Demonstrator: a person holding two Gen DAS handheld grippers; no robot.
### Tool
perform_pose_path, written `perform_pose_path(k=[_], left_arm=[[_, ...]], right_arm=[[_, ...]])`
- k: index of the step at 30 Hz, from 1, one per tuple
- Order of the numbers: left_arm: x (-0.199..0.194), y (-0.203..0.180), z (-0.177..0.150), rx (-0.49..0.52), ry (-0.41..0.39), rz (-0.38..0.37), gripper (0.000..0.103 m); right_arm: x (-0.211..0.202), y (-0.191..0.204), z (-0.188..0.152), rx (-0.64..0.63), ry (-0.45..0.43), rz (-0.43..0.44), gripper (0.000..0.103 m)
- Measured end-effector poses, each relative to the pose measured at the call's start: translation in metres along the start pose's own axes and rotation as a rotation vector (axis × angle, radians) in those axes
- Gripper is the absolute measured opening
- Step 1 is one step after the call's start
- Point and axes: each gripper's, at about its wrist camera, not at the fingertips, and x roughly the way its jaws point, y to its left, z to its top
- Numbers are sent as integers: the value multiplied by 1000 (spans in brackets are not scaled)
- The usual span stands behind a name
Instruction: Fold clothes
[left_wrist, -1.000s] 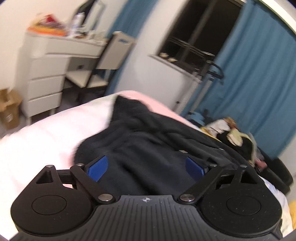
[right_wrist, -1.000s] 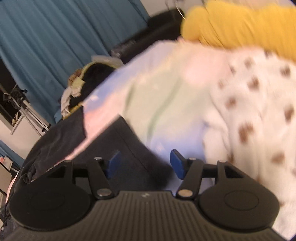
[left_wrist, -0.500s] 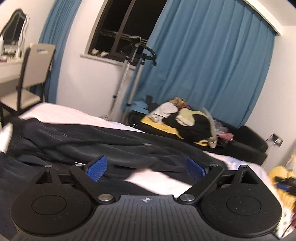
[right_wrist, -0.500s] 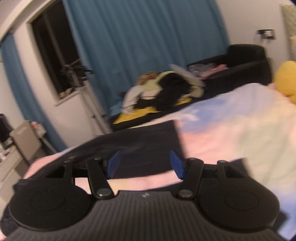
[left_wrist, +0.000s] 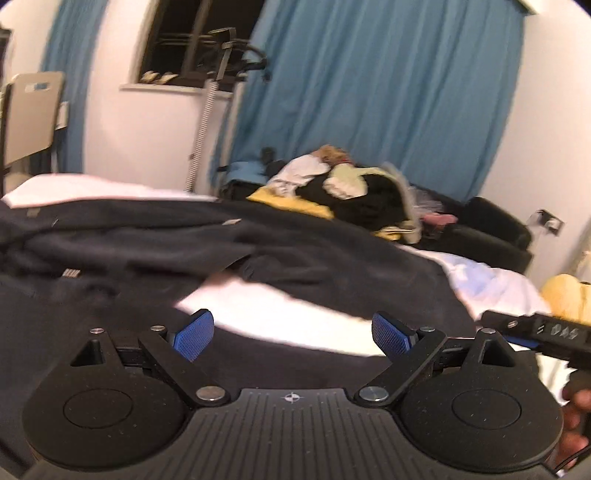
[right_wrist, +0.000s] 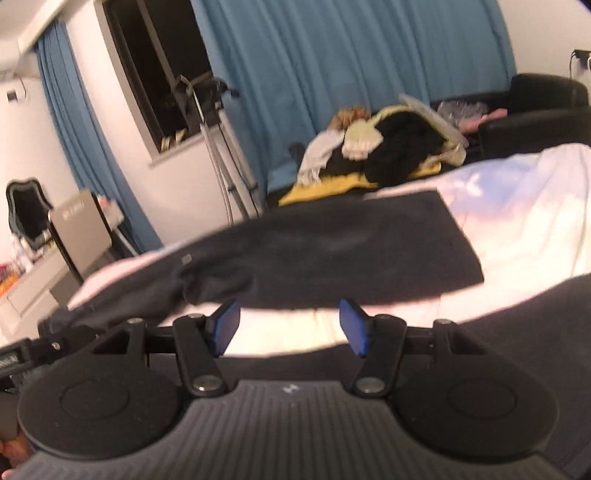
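A dark navy garment (left_wrist: 155, 251) lies spread across the bed, with a strip of pale sheet showing between two of its parts. It also shows in the right wrist view (right_wrist: 332, 251). My left gripper (left_wrist: 291, 334) is open and empty, low over the garment's near part. My right gripper (right_wrist: 290, 326) is open and empty, low over the same near part. The right gripper's body shows at the right edge of the left wrist view (left_wrist: 546, 332).
The bed (right_wrist: 524, 218) has a pale pink and white sheet. A pile of clothes (left_wrist: 351, 192) lies on a black sofa (left_wrist: 491, 229) behind the bed, before blue curtains. A yellow cushion (left_wrist: 569, 295) sits right. A chair (left_wrist: 29, 122) and clothes steamer pole (left_wrist: 201, 122) stand left.
Both views swung up from the bed to level with the room, then steadied. Both grippers stayed open and sank lower over the garment's near part.
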Motion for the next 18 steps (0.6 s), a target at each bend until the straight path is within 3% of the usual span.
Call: perform_pose_path(k=[3, 9, 11, 18], left_arm=[[7, 10, -6, -9, 25, 17, 94], [23, 27, -7, -77, 73, 14, 94], [30, 30, -8, -96, 95, 4, 94], [58, 30, -14, -141, 165, -47, 94]], right_arm=[[26, -28, 11, 193, 46, 9, 64], [87, -115, 19, 588, 122, -102, 68], [100, -141, 12, 704, 131, -103, 68], [130, -164, 21, 693, 74, -80, 67]])
